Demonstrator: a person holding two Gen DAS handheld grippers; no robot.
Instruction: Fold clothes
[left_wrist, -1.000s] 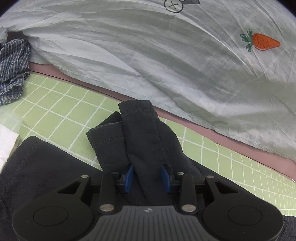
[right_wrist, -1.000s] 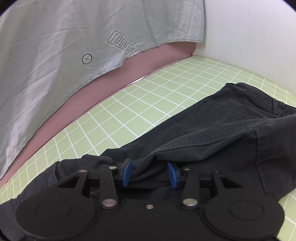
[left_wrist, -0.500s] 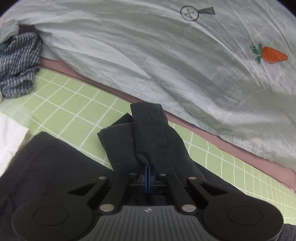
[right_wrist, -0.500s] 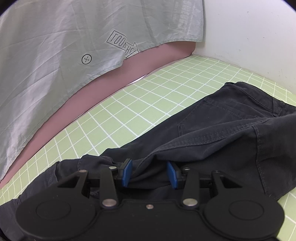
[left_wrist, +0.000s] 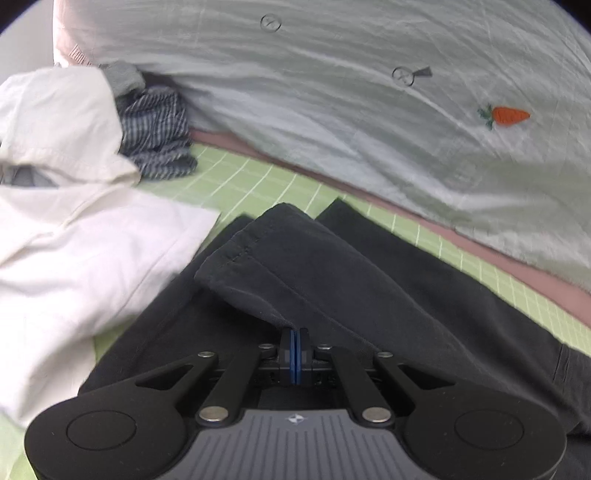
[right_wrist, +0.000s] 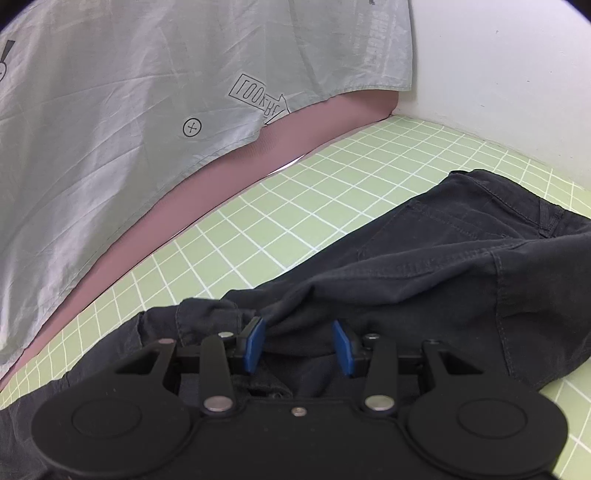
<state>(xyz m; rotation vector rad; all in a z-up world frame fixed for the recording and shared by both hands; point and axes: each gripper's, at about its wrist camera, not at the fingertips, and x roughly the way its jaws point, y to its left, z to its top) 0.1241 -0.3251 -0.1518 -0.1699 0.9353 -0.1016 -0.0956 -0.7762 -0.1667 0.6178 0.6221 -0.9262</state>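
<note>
Fingers of left gripper (left_wrist: 294, 345) pressed together, pinching a fold of dark trousers (left_wrist: 332, 280) near hemmed leg end | right gripper (right_wrist: 297, 345) fingers spread, bunched trouser cloth between blue pads | trousers: soft matte cotton, stitched seams, lying on green grid mat (right_wrist: 295, 218) | white garment (left_wrist: 74, 251) crumpled beside | grey sheet (left_wrist: 332, 110) behind, carrot motif

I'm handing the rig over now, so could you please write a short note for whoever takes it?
Left gripper: shut on a trouser leg of the black trousers, near its hem.
Right gripper: open, pads either side of bunched trouser fabric, not gripping.
Trousers lie on the green grid mat; a white garment is beside them.
Done: leg gripped. Left: the folding.
</note>
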